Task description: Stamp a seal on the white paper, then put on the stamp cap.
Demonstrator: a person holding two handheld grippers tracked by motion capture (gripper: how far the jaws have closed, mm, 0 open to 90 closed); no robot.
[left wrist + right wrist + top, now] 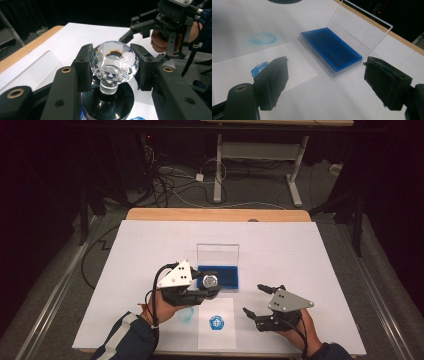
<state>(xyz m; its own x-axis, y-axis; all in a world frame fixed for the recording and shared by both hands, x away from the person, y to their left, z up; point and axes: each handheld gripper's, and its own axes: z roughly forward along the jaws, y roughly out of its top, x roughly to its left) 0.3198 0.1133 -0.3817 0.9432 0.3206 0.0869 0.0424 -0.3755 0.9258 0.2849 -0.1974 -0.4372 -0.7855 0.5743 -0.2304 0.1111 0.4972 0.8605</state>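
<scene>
A faceted clear crystal ball (113, 61) on a short clear neck and a round black base (107, 102) sits between the pads of my left gripper (113, 62), which is shut on it. In the high view the left gripper (209, 283) holds the crystal (211, 280) at the front left corner of an open blue-lined case (225, 275). I cannot tell whether the base touches anything. My right gripper (253, 299) stands open to the right, nothing between its jaws (329, 80). It looks toward the blue case (332, 50) and its raised clear lid (359, 27).
A white sheet with a blue round logo (216, 322) lies near the front edge. A faint blue ring mark (186, 315) is left of it. The white mat (300, 250) covers the wooden table. Cables and a desk frame are on the floor beyond.
</scene>
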